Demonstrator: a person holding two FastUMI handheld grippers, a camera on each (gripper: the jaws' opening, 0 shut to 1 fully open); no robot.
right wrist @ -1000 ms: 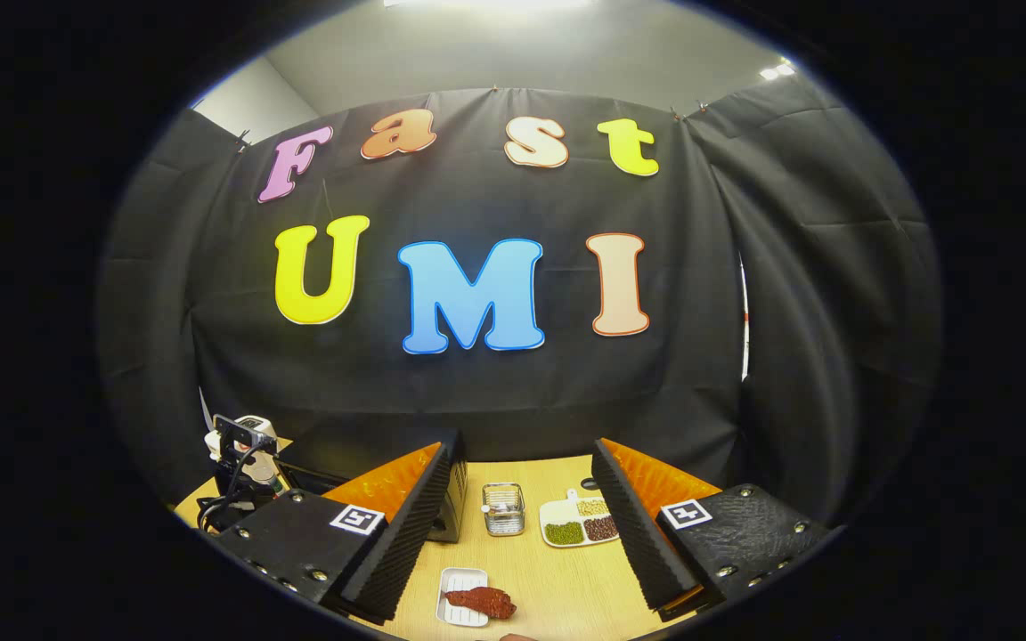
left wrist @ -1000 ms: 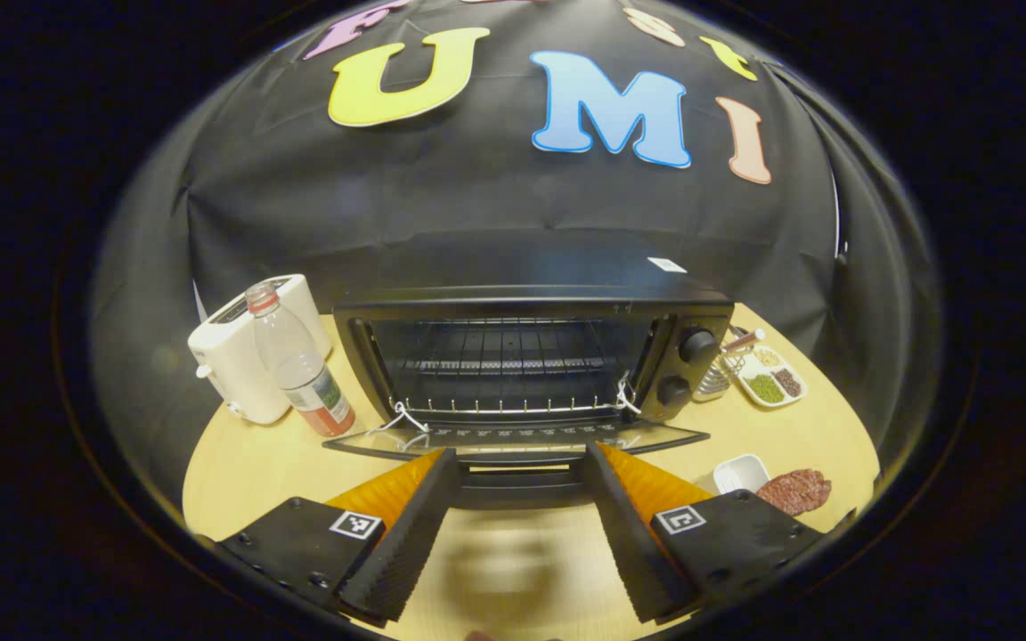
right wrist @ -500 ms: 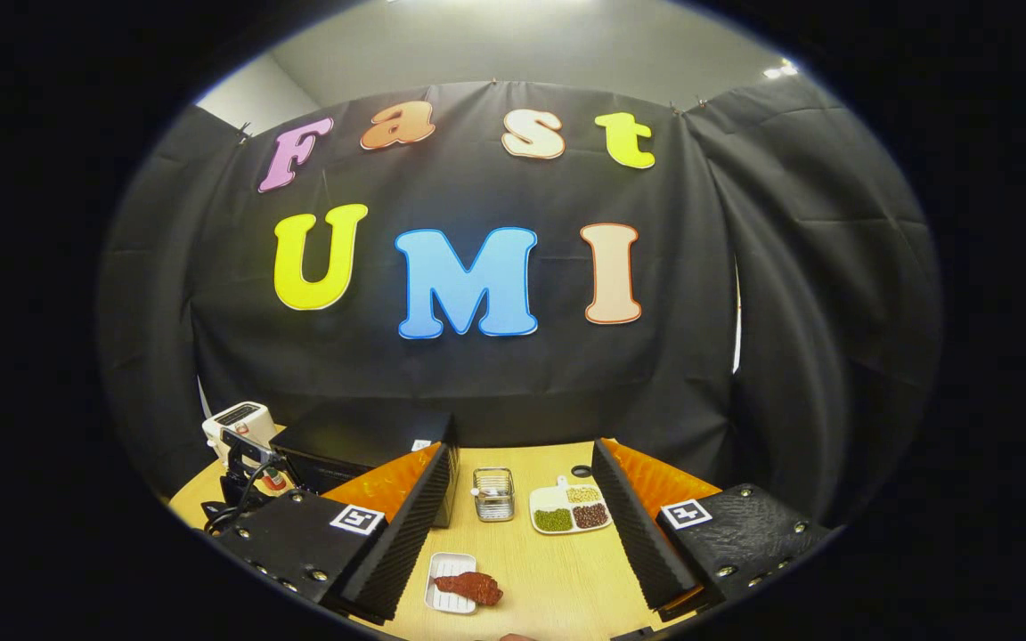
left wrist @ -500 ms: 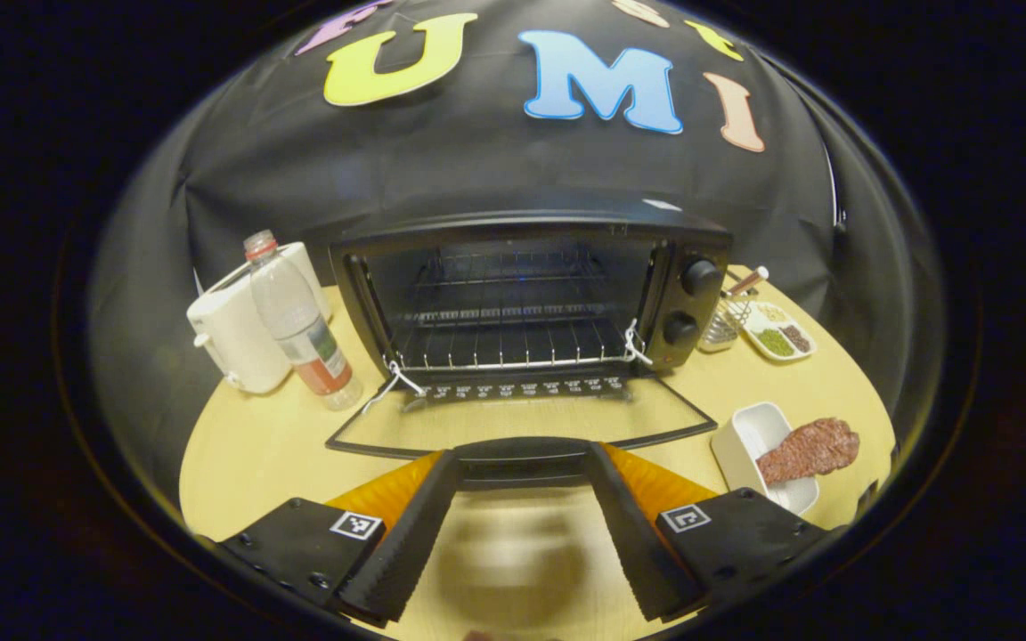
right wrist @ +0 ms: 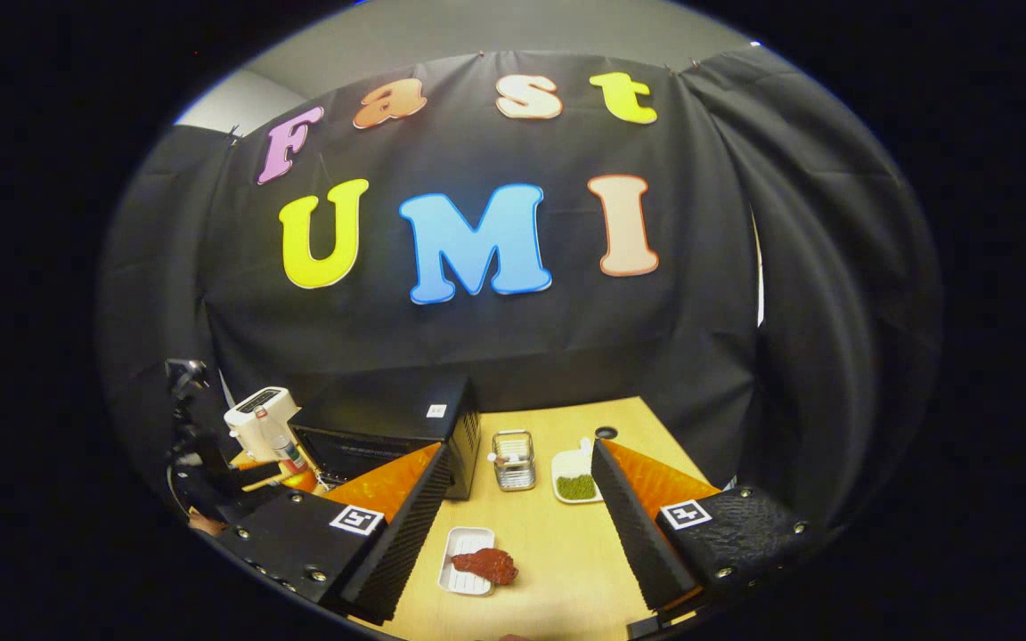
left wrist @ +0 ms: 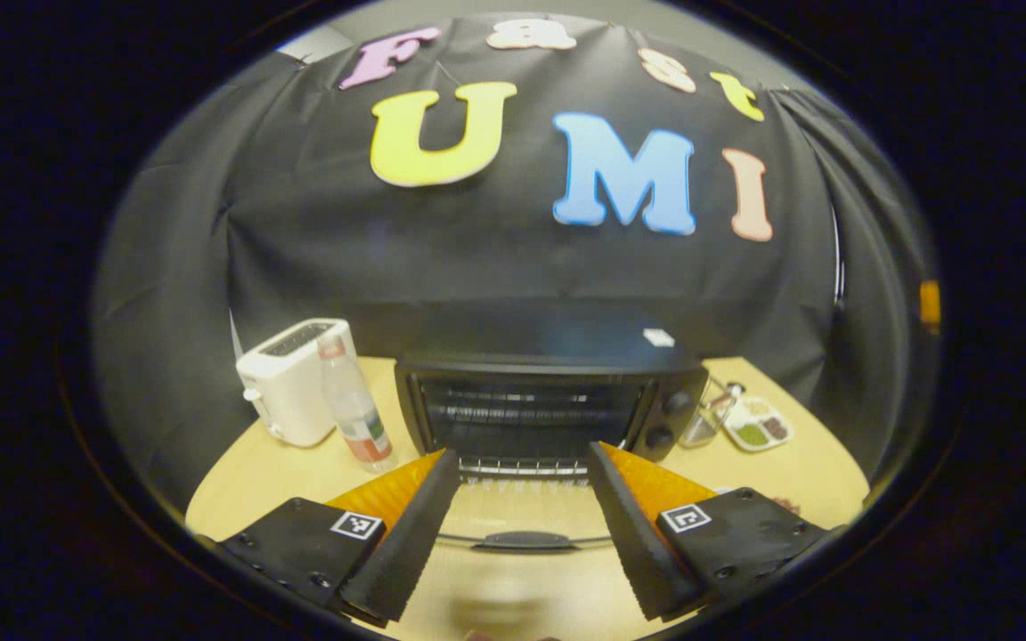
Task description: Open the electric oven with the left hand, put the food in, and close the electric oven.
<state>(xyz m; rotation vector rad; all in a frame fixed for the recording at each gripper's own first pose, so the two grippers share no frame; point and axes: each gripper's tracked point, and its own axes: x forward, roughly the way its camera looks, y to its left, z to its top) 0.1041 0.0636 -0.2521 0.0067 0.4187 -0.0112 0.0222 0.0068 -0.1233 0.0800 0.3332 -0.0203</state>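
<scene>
In the left gripper view the black electric oven (left wrist: 549,392) stands with its glass door (left wrist: 522,512) folded down flat and its wire rack bare. My left gripper (left wrist: 522,456) hangs open above the door, and the door handle (left wrist: 526,539) lies between and below its fingers, untouched. In the right gripper view a reddish-brown piece of meat (right wrist: 486,563) rests on a small white tray (right wrist: 464,579) on the table. My right gripper (right wrist: 522,452) is open above and behind it, holding nothing. The oven (right wrist: 406,427) is to its left, with the left gripper (right wrist: 255,472) beside it.
A white toaster (left wrist: 295,378) and a plastic bottle (left wrist: 353,414) stand left of the oven. A metal wire holder (right wrist: 513,460) and a white dish of seasonings (right wrist: 575,476) sit to the oven's right. The wooden table (right wrist: 557,543) ends close behind my grippers.
The oven door dropped from nearly flat to fully flat. My left gripper then pulled back and up off the handle. My right gripper shifted slightly, and the meat now sits nearer its fingers.
</scene>
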